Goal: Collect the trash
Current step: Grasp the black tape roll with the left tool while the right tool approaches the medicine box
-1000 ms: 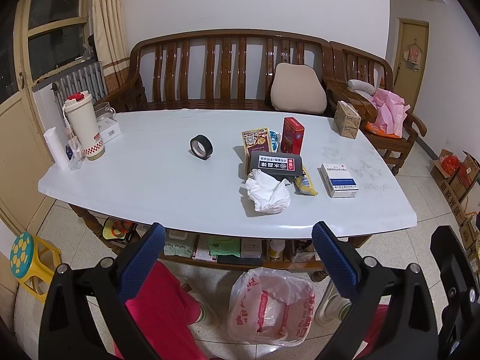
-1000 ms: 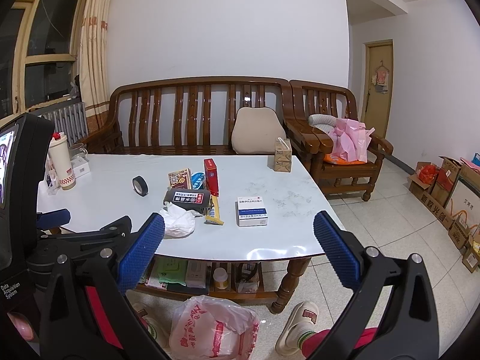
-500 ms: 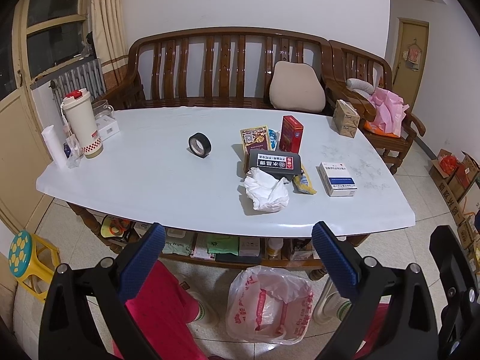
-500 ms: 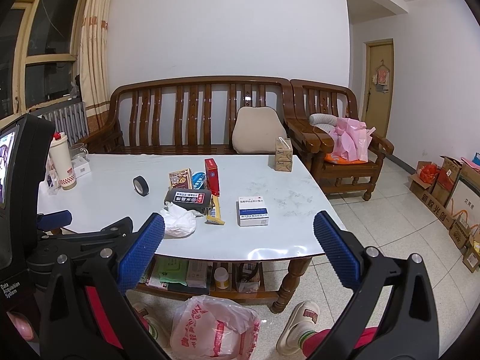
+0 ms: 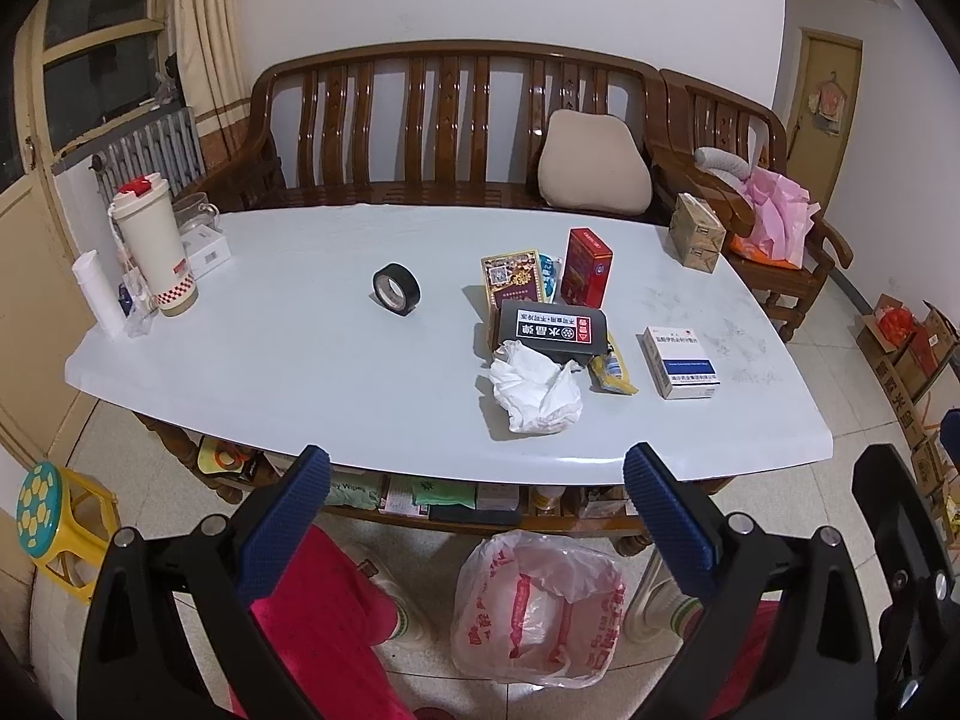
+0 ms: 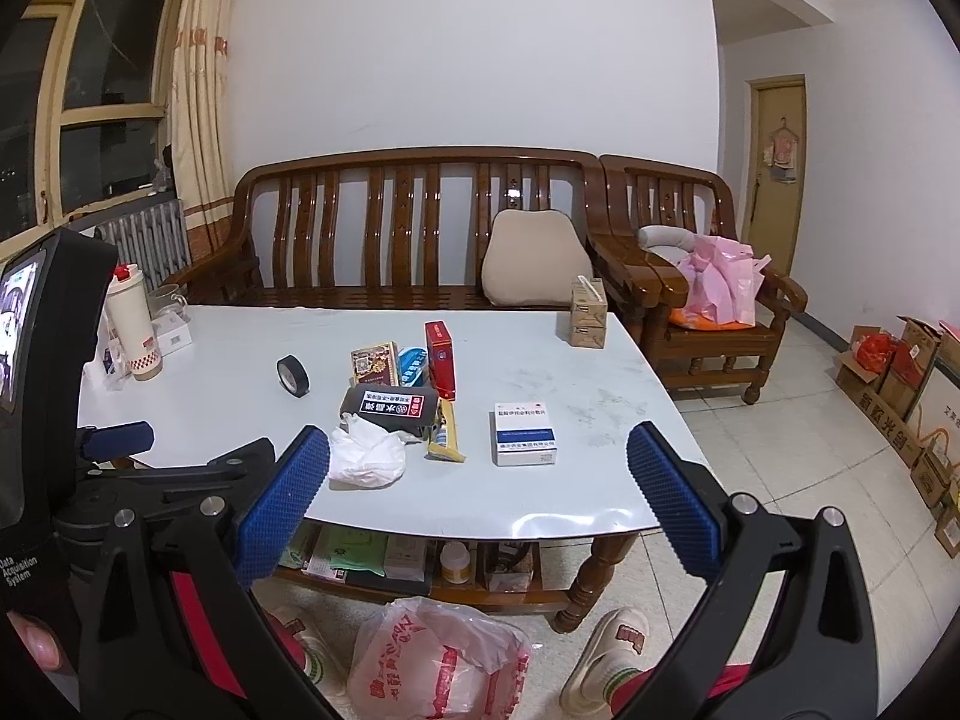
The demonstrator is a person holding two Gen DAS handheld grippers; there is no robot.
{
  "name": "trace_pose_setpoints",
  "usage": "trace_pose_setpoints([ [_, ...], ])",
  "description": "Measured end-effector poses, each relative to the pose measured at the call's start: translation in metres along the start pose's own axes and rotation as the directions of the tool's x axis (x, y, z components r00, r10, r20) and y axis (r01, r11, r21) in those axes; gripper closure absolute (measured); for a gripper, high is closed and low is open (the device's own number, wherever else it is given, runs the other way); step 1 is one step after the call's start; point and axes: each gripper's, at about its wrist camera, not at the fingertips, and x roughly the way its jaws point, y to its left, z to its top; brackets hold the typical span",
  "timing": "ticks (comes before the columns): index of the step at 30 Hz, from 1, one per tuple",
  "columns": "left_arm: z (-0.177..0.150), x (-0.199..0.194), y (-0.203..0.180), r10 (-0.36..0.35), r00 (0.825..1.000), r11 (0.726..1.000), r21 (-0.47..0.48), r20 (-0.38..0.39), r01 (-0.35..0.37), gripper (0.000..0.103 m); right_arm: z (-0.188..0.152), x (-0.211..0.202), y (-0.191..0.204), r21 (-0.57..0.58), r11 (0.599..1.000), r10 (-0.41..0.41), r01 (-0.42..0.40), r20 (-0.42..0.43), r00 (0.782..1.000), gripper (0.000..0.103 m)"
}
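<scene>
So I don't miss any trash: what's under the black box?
The black box lies partly over a card pack, and a yellow wrapper pokes out beneath its right end. Whatever else it covers is hidden.

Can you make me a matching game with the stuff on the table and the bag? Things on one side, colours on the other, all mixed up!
Things:
1. roll of tape
2. crumpled tissue
3. upright box
4. plastic bag on the floor

Colours:
A. red
B. clear with red print
C. black
D. white

Pairs: 1-C, 2-D, 3-A, 4-B
</scene>
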Motion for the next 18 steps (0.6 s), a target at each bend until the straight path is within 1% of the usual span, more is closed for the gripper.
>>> trace_pose_setpoints([
  [3,0.009,0.006,0.006,-0.037,0.999,0.999,-0.010,-0.024,0.037,0.008,0.007,0.011,-0.002,-0.025,1.000,0.010,-0.010,-0.016,1.000,0.005],
  [5,0.017,0.011,0.015,-0.088,0.995,0.996,-0.026,-0.040,0.087,0.008,0.010,0.018,-0.004,-0.042,0.999,0.018,-0.019,-0.019,1.000,0.005],
  [7,0.024,0.015,0.025,-0.108,0.993,0.994,-0.030,-0.044,0.107,0.008,0.015,0.027,-0.009,-0.065,0.998,0.020,-0.022,-0.025,0.999,0.005],
  [9,0.032,0.020,0.037,-0.100,0.994,0.995,-0.031,-0.055,0.098,0.008,0.021,0.034,-0.014,-0.086,0.996,0.020,-0.023,-0.032,0.999,0.005],
  [13,0.053,0.035,0.058,-0.086,0.990,0.996,-0.021,-0.109,0.084,0.008,0.033,0.051,-0.026,-0.130,0.991,0.003,-0.010,-0.058,0.998,0.005],
  [16,0.070,0.049,0.071,-0.085,0.985,0.996,-0.022,-0.150,0.082,0.008,0.042,0.067,-0.035,-0.140,0.990,0.015,-0.029,-0.098,0.995,0.005],
  [18,0.081,0.058,0.078,-0.058,0.985,0.998,-0.026,-0.161,0.055,0.008,0.048,0.075,-0.039,-0.154,0.987,0.032,-0.049,-0.109,0.994,0.005],
])
